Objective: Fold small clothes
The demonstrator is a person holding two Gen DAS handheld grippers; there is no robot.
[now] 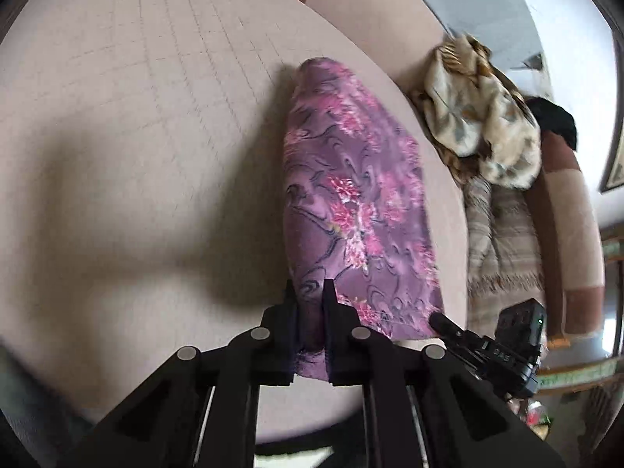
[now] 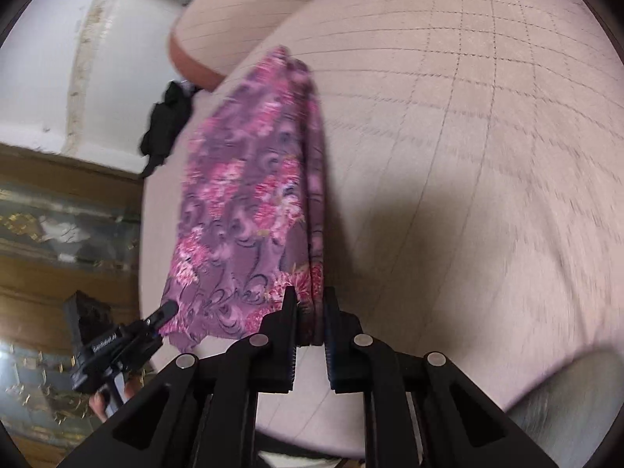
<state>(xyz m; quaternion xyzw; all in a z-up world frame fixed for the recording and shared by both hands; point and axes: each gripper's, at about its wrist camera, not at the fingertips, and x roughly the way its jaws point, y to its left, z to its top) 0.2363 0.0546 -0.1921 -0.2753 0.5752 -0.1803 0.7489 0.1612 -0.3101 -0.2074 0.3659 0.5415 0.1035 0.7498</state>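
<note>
A pale quilted cushion [image 1: 136, 124] fills the scene. On it lies the purple floral cloth [image 1: 351, 195], its near edge pinched by the left gripper [image 1: 310, 304] and right gripper [image 2: 310, 308]. A cream garment heap [image 1: 479, 117] sits far right, well apart.

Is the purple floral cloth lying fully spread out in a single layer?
No, the purple floral cloth is folded over, with several stacked layers showing along its right edge.
</note>
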